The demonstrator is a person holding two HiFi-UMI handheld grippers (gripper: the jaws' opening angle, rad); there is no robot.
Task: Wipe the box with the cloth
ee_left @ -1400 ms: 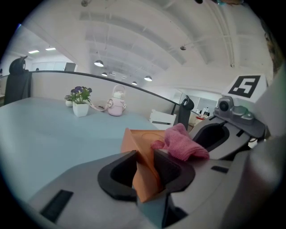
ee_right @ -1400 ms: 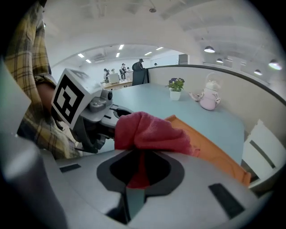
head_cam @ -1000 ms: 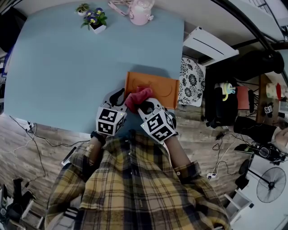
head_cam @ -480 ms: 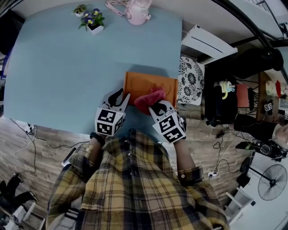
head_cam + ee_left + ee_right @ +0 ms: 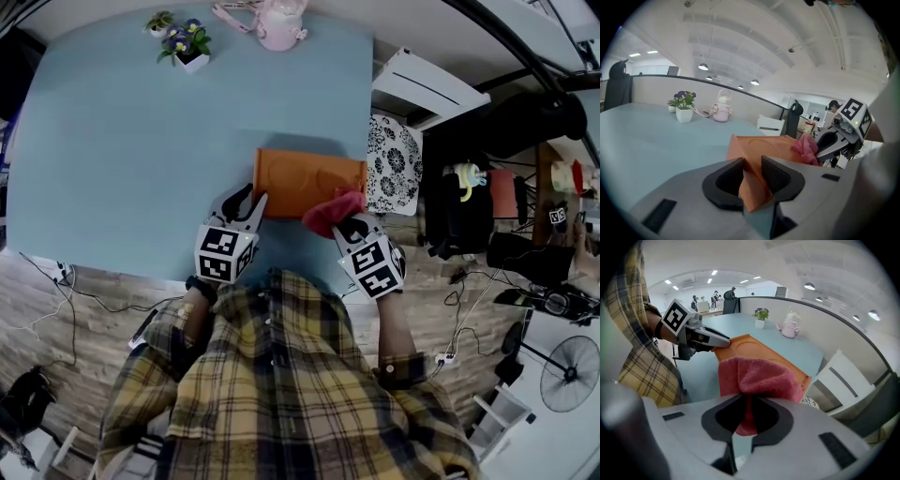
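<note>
A flat orange box (image 5: 309, 182) lies on the light blue table (image 5: 141, 141) near its front right edge. My left gripper (image 5: 246, 208) is shut on the box's near left corner (image 5: 752, 187), which sits pinched between the jaws. My right gripper (image 5: 347, 223) is shut on a bunched pink-red cloth (image 5: 334, 210), which rests on the box's near right corner. In the right gripper view the cloth (image 5: 757, 378) bulges out past the jaws over the box (image 5: 759, 350). The left gripper view shows the cloth (image 5: 805, 147) at the box's far end.
A white pot of purple flowers (image 5: 183, 42) and a pink kettle-like pot (image 5: 278, 23) stand at the table's far edge. Right of the table sit a white chair (image 5: 427, 89), a patterned cushion (image 5: 392, 164) and dark clutter on the floor.
My right gripper has slid the cloth to the right along the box's near edge, from its left part to its right corner. The left gripper has kept its hold on the box.
</note>
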